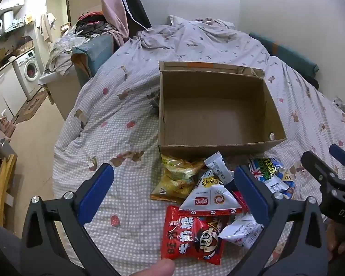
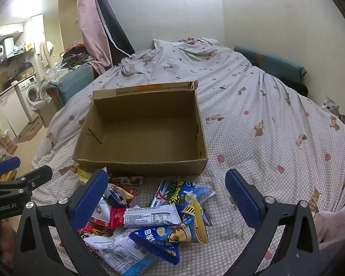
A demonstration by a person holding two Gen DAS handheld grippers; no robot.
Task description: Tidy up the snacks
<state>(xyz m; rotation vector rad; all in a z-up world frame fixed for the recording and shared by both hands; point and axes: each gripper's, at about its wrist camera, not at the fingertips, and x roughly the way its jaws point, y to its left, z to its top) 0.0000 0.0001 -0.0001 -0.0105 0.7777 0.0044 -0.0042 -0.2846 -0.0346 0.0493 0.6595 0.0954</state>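
Bedroom, bed (image 2: pixel 264 124) under a checked quilt; washing machine (image 1: pixel 30 69) in the far background. Your left gripper (image 1: pixel 172 193) tilts steeply down, jaws spread wide, nothing between the pads. Red snack packet (image 1: pixel 191 237) and white packet (image 1: pixel 209 195) lie on the quilt between those jaws; yellow packet (image 1: pixel 177 177) just ahead. Your right gripper (image 2: pixel 165 195) also tilts down, jaws spread wide, gripping nothing. Blue snack packets (image 2: pixel 184 211) lie between its jaws, touching one another. Cardboard box (image 2: pixel 145 161) sits open just beyond both jaws, interior bare. Cat (image 2: pixel 333 108) far right of the right jaws.
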